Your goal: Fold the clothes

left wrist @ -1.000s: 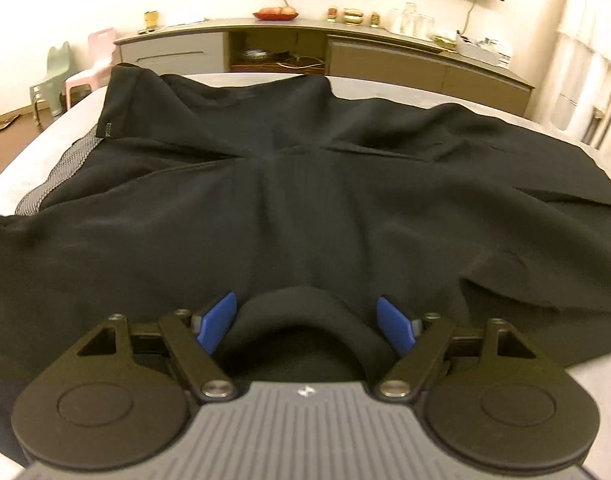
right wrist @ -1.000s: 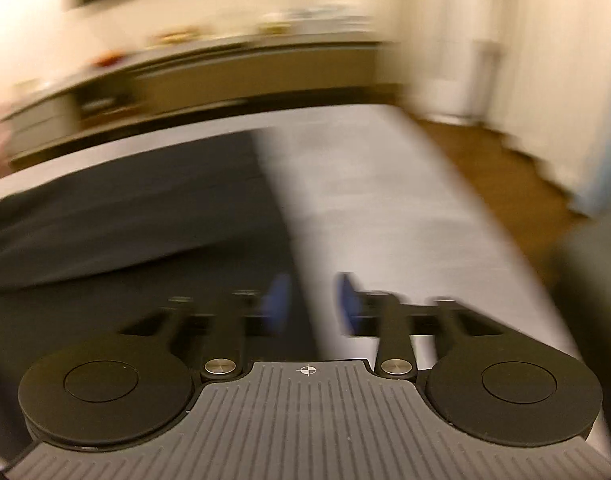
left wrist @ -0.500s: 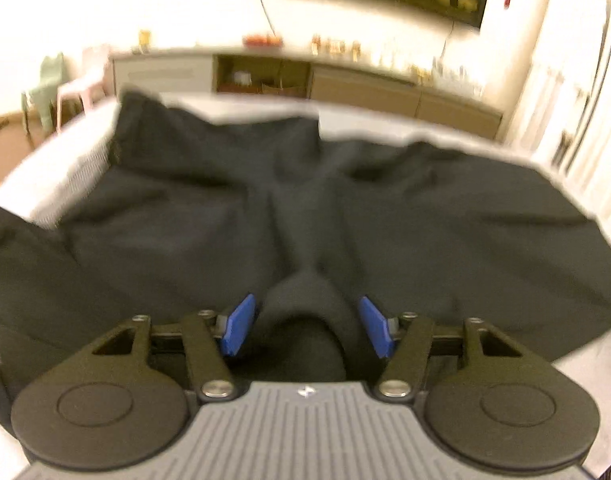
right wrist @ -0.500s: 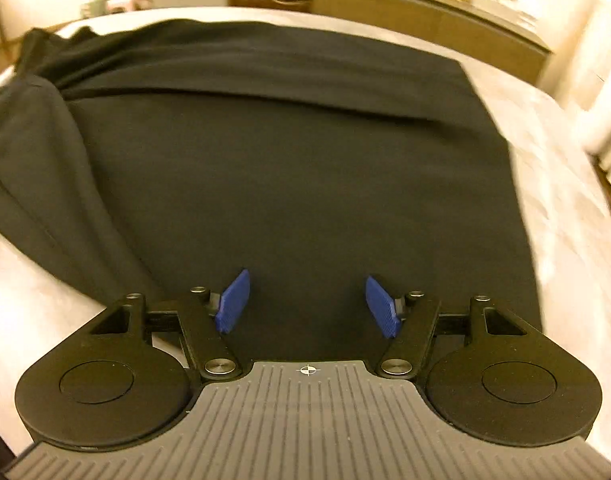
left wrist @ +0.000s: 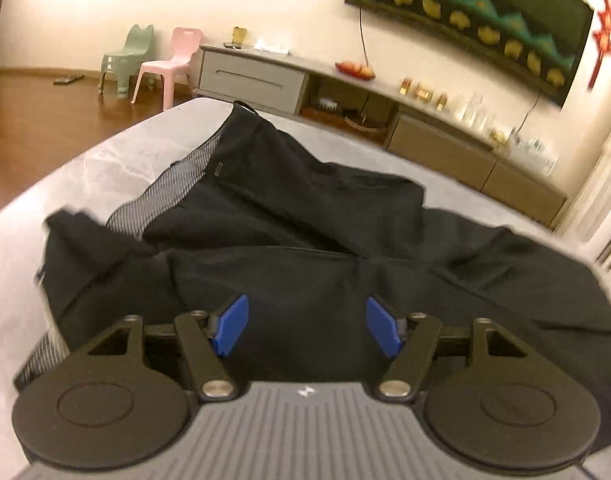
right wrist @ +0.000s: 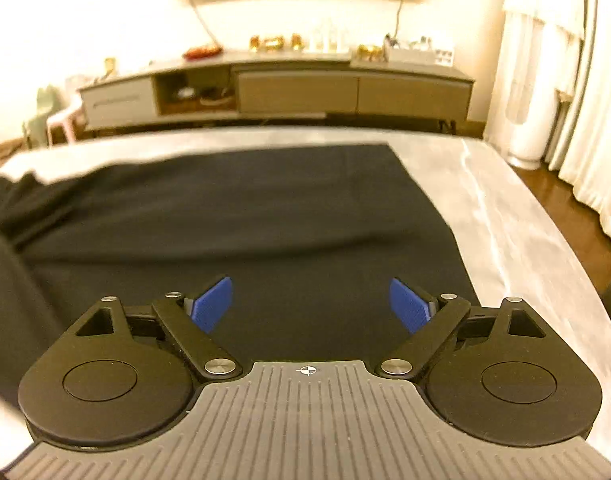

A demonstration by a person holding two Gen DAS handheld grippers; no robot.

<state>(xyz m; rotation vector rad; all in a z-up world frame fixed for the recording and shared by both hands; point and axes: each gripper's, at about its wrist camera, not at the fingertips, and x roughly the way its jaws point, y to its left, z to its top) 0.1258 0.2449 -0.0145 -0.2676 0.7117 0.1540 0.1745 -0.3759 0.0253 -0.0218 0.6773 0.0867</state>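
Note:
A black garment [left wrist: 305,220] lies spread on the grey marble table [left wrist: 105,168], rumpled at its left end where a grey mesh lining [left wrist: 173,184] shows. My left gripper [left wrist: 307,324] hovers over its near part. The jaws are opening, and the blue pads [left wrist: 231,324] stand clear of the cloth with nothing pinched between them. In the right wrist view the same garment [right wrist: 245,220] lies flat and smooth, its straight right edge running along bare table [right wrist: 505,232]. My right gripper [right wrist: 310,304] is above that flat cloth, jaws opening wide, holding nothing.
A long low sideboard [left wrist: 385,108] with small items stands beyond the table. A green chair [left wrist: 129,56] and a pink chair [left wrist: 169,64] stand on the wood floor at the left. White curtains [right wrist: 577,100] hang at the right. The table's right edge [right wrist: 565,272] drops to the floor.
The hump of cloth that stood between the left pads is gone and the pads have parted; that view has risen and rolled. The right jaws have spread much wider over the flat cloth.

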